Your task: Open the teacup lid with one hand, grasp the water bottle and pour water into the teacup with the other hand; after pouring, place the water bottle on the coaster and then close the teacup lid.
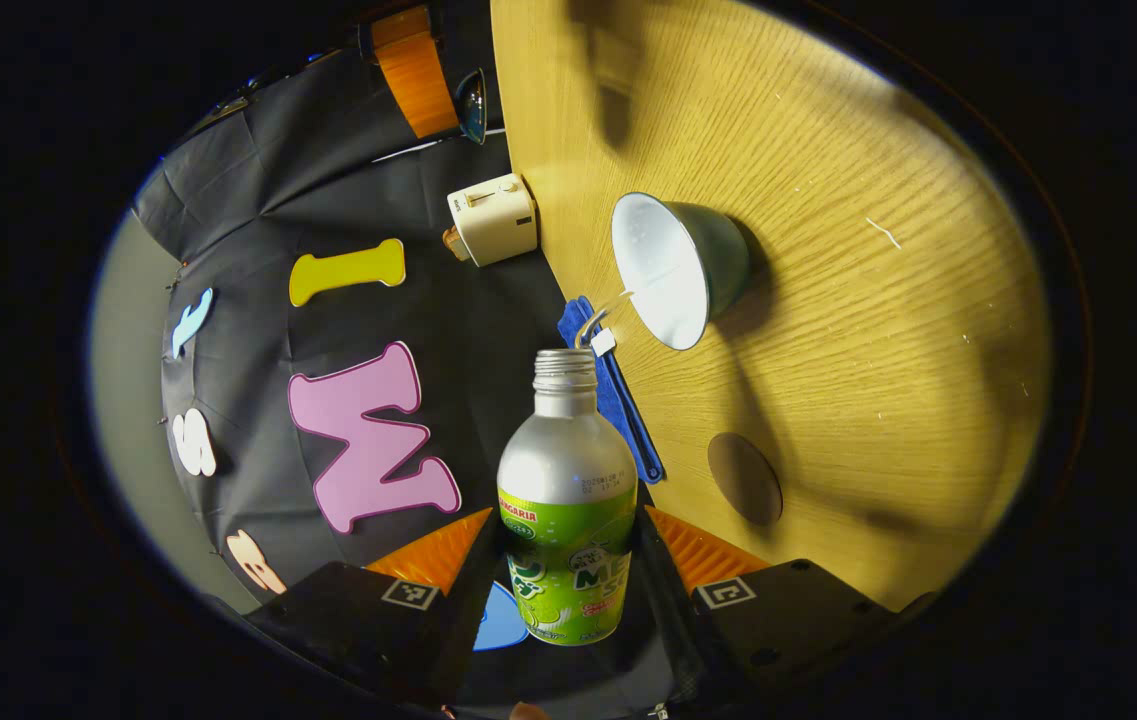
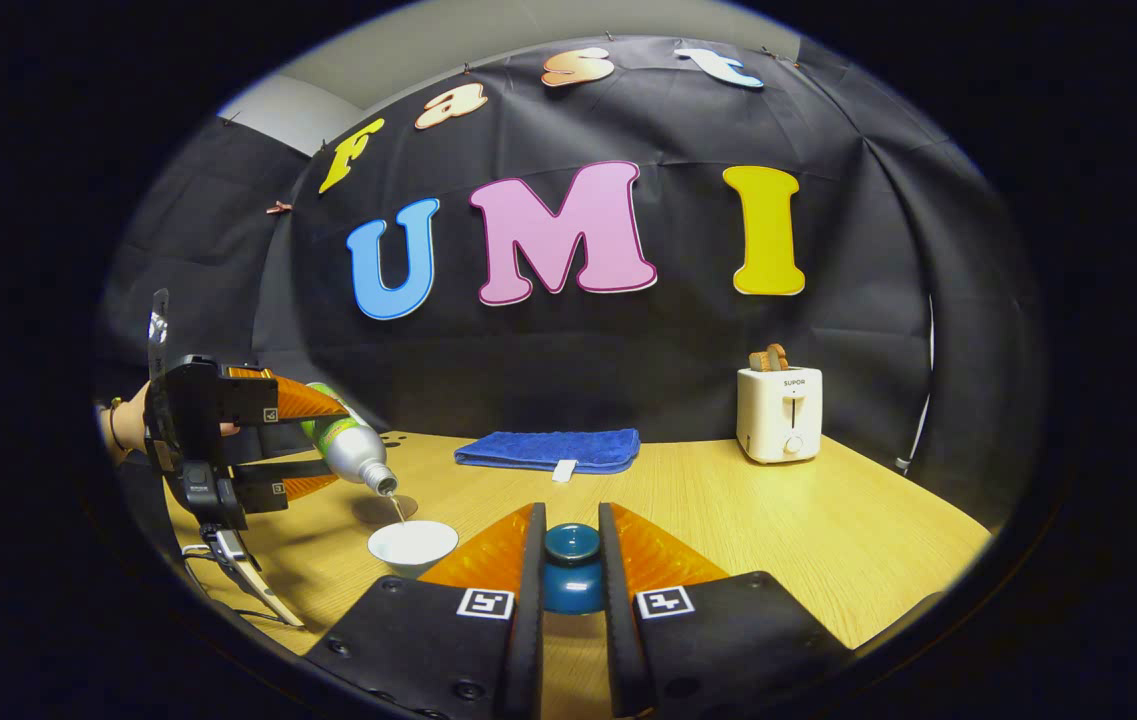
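Observation:
My left gripper [image 1: 568, 560] is shut on the silver and green water bottle [image 1: 566, 500], which is uncapped and tipped over on its side. In the right gripper view that bottle [image 2: 348, 448] leans mouth-down over the white-lined teacup [image 2: 413, 545], and a thin stream of water runs from it into the cup. The teacup [image 1: 678, 268] stands open on the wooden table [image 1: 878, 330]. A round dark coaster [image 1: 745, 478] lies near it. My right gripper [image 2: 570, 575] is shut on the teal teacup lid [image 2: 571, 568], held above the table to the right of the cup.
A folded blue towel [image 2: 550, 450] lies at the table's back edge. A white toaster [image 2: 780, 412] stands at the back right. A hand [image 2: 133, 425] holds the left gripper [image 2: 303, 445] at the far left.

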The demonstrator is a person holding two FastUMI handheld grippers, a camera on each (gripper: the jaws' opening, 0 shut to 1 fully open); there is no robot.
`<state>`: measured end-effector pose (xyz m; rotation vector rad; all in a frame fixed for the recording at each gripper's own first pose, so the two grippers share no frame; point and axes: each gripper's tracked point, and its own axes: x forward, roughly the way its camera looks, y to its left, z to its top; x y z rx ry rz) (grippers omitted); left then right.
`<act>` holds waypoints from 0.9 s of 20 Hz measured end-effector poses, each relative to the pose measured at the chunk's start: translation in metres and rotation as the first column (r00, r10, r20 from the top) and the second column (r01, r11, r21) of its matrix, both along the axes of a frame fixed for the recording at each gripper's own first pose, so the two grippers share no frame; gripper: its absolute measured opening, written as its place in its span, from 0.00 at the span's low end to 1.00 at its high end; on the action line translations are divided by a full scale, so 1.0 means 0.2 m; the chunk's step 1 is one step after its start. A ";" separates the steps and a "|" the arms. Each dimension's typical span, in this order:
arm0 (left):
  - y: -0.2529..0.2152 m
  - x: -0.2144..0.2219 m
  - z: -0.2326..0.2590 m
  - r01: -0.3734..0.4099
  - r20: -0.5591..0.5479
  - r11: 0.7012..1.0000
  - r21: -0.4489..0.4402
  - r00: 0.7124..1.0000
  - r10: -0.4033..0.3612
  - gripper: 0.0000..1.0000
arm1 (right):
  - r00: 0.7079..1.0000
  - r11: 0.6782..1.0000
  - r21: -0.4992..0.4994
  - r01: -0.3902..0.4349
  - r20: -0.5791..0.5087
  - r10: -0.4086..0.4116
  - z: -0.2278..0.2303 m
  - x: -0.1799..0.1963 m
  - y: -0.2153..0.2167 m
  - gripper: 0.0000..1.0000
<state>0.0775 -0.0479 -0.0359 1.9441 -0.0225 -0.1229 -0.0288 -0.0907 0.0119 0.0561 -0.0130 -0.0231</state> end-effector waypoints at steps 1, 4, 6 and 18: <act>-0.01 0.01 0.01 0.001 0.002 1.000 0.015 1.000 -0.001 0.78 | 1.000 1.000 0.000 -0.001 -0.001 0.001 0.00 0.00 0.00 0.30; 0.02 0.00 0.01 -0.001 0.009 0.999 0.046 1.000 0.001 0.78 | 1.000 1.000 0.000 -0.002 0.001 0.002 0.00 0.00 0.00 0.30; 0.03 0.00 0.02 -0.003 0.012 0.998 0.070 1.000 0.002 0.78 | 1.000 1.000 0.001 0.000 0.003 0.000 0.01 0.00 0.00 0.30; 0.03 0.02 0.10 0.006 0.034 0.978 0.209 0.999 -0.014 0.78 | 1.000 1.000 0.004 0.002 0.014 -0.002 0.03 -0.01 -0.01 0.30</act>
